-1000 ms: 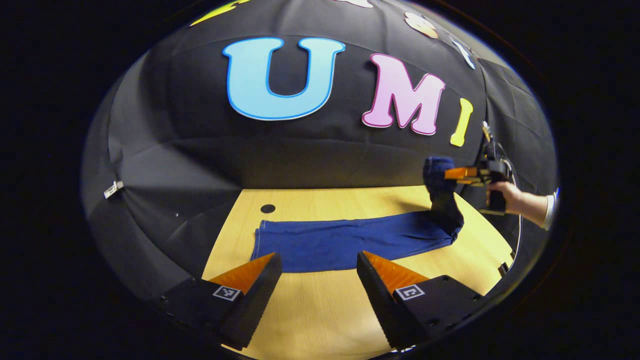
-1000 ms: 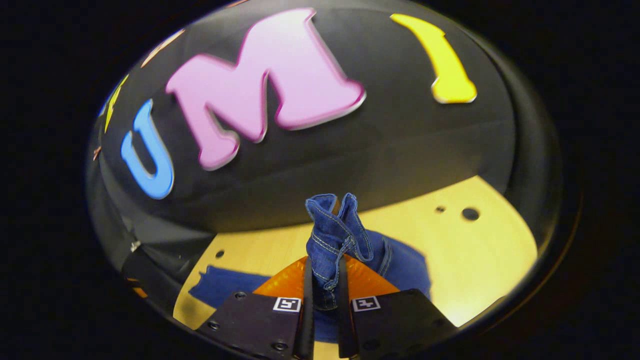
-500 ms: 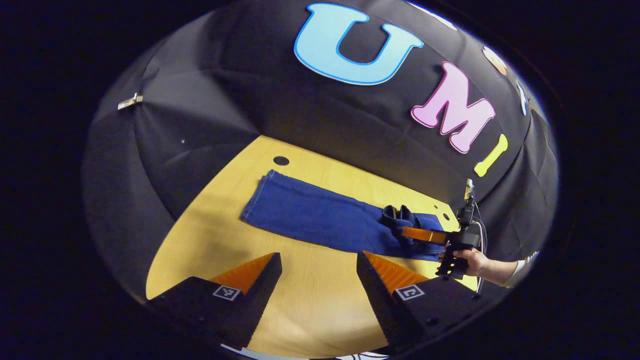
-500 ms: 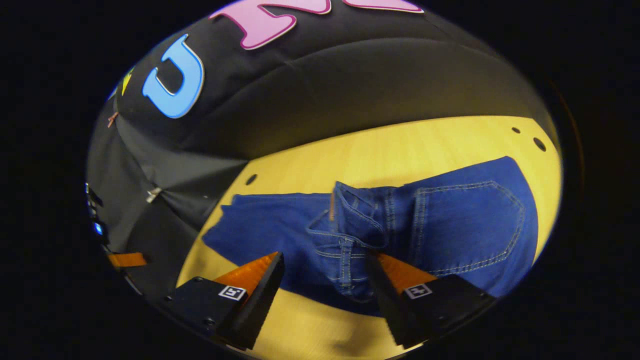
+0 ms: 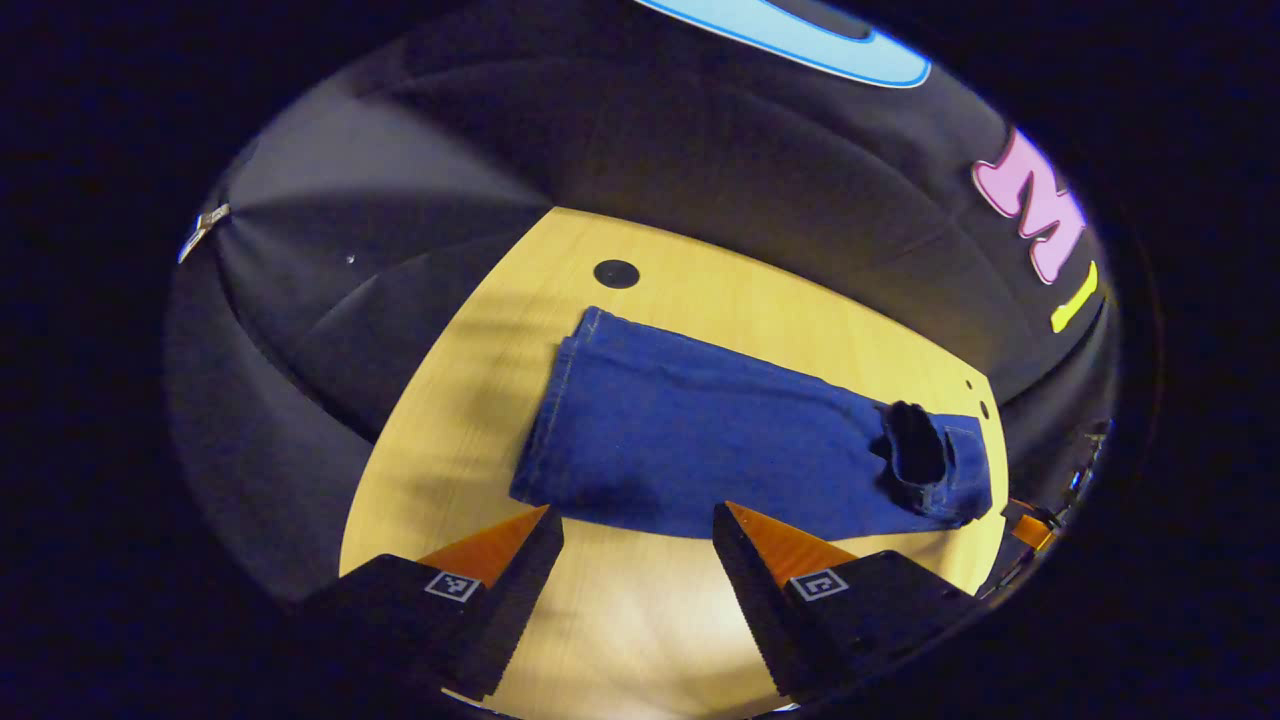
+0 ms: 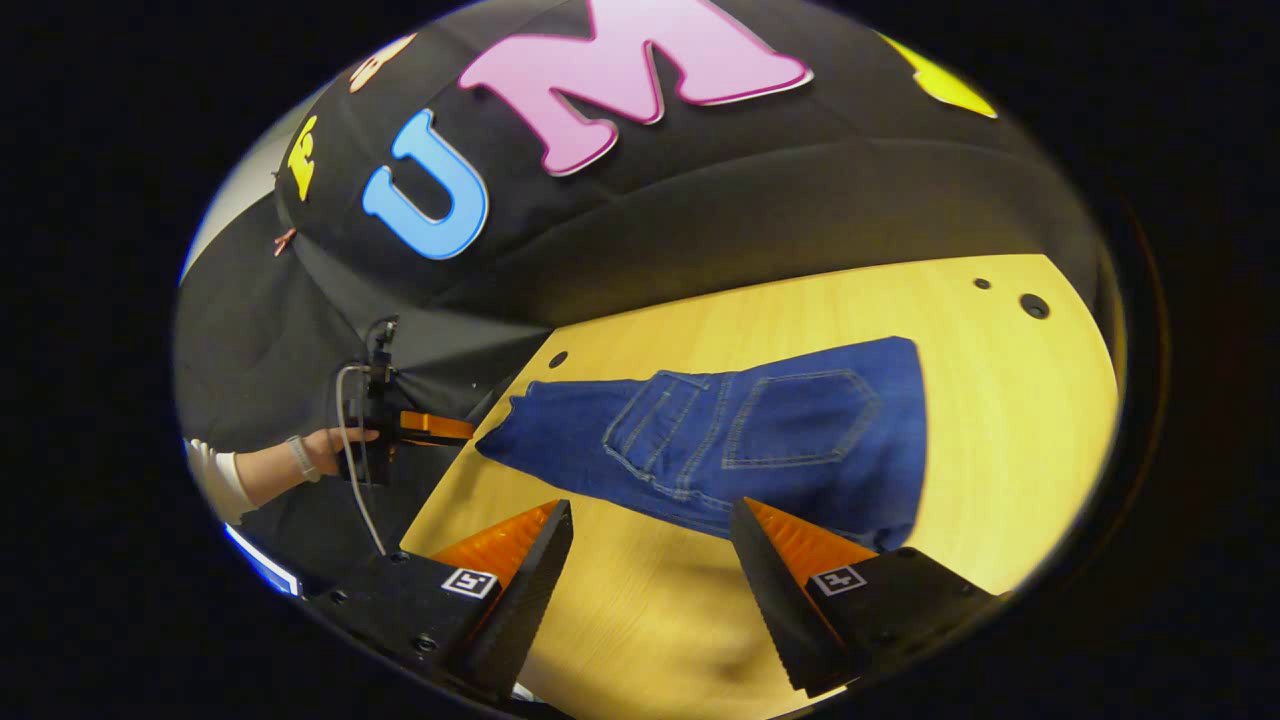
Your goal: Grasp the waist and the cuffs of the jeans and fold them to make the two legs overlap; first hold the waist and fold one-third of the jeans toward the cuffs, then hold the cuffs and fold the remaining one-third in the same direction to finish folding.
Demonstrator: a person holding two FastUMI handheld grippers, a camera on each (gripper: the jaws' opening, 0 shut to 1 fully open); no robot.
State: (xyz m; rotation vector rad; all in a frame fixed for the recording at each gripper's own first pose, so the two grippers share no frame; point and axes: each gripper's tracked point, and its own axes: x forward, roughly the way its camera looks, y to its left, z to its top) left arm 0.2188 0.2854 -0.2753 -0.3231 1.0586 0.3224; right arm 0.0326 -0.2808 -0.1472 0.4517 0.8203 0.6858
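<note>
Released since a second ago, the waist no longer hangs pinched in the right gripper (image 6: pixel 650 525); it now lies folded over the legs, and that gripper sits back from the cloth with its fingers spread wide and nothing between them. Nearer the cuffs, the left gripper (image 5: pixel 637 528) hovers with its jaws apart too, just short of the jeans (image 5: pixel 700 450). Farther off, the jeans lie flat on the wooden table (image 5: pixel 640 640), back pocket up, waist end doubled over.

right gripper (image 5: pixel 1030 522): cut off at edge | person's sleeve (image 6: pixel 215 480): cropped
</note>
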